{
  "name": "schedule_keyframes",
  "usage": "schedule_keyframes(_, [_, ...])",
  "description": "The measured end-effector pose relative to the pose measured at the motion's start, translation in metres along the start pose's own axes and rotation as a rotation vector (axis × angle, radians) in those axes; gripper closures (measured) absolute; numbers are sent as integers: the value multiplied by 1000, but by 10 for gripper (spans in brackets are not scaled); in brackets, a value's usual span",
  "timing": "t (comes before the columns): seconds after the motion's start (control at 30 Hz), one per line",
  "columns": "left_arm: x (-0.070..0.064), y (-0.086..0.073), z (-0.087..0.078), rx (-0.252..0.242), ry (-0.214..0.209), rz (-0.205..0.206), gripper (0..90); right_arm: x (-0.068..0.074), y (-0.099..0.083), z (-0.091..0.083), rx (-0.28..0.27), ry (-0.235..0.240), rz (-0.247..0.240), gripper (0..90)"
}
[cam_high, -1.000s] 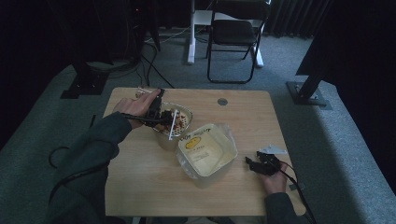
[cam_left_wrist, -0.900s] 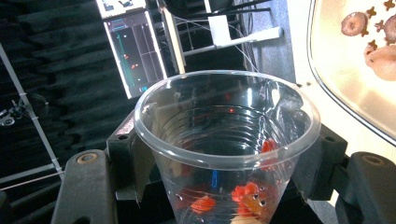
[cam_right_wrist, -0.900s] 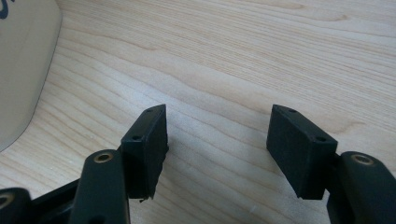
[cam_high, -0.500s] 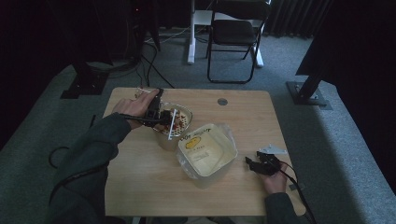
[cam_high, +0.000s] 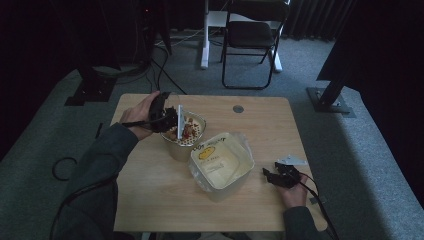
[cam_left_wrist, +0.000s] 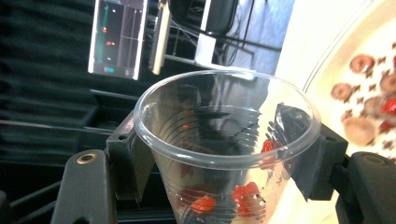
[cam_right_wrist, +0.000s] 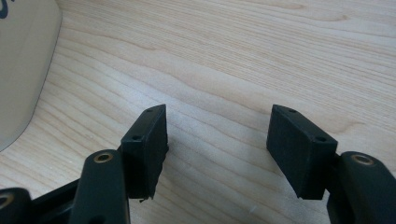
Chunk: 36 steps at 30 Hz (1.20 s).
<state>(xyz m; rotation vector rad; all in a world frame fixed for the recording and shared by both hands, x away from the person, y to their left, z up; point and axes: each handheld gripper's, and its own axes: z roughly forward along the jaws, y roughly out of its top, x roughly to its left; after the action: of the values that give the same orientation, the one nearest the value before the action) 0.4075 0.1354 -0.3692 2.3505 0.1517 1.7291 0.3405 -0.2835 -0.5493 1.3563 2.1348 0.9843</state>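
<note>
My left gripper (cam_high: 172, 122) is shut on a clear plastic cup (cam_left_wrist: 219, 149) that still has a few red pieces at its bottom. The cup is tipped over a perforated bowl (cam_high: 186, 131) with red and brown bits in it, left of the table's middle. In the left gripper view that bowl (cam_left_wrist: 359, 84) shows at the right with ring-shaped pieces. A cream tub (cam_high: 220, 162) wrapped in clear plastic stands just right of the bowl. My right gripper (cam_high: 272, 176) rests open on the table near the right front edge, its jaws (cam_right_wrist: 215, 154) apart over bare wood.
The tub's side (cam_right_wrist: 21, 60) lies left of my right gripper. A small grey plate (cam_high: 292, 160) sits by the right hand. A round grommet (cam_high: 238, 108) is in the tabletop at the back. A chair (cam_high: 250, 35) and stands are on the floor behind.
The left gripper has tilted the cup a little further over the bowl. The right gripper has stayed where it was.
</note>
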Motion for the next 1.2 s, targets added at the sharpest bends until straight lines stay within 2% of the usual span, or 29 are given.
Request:
schedule_keyframes(0.13, [10, -2, -2, -31, -62, -146, 327, 0, 0, 0, 1, 0, 1, 379])
schedule_keyframes(0.2, [16, -3, -3, -59, -105, -253, 327, 0, 0, 0, 0, 0, 1, 378])
schedule_keyframes(0.27, [25, -6, -3, -90, -173, -387, 326, 0, 0, 0, 0, 0, 1, 378])
schedule_keyframes(0.4, [42, -14, -5, -166, -268, -626, 326, 0, 0, 0, 1, 0, 1, 379])
schedule_keyframes(0.47, [48, -17, -6, -187, -295, -697, 326, 0, 0, 0, 0, 0, 1, 379])
schedule_keyframes(0.53, [51, -18, -6, -198, -304, -729, 325, 0, 0, 0, 1, 0, 1, 378])
schedule_keyframes(0.83, [54, -22, -6, -224, -343, -806, 321, 0, 0, 0, 1, -2, 0, 379])
schedule_keyframes(0.93, [54, -20, -6, -238, -354, -820, 321, 0, 0, 0, 0, 0, 1, 378])
schedule_keyframes(1.2, [53, -12, -10, -259, -369, -812, 319, 0, 0, 0, 0, 1, 2, 379])
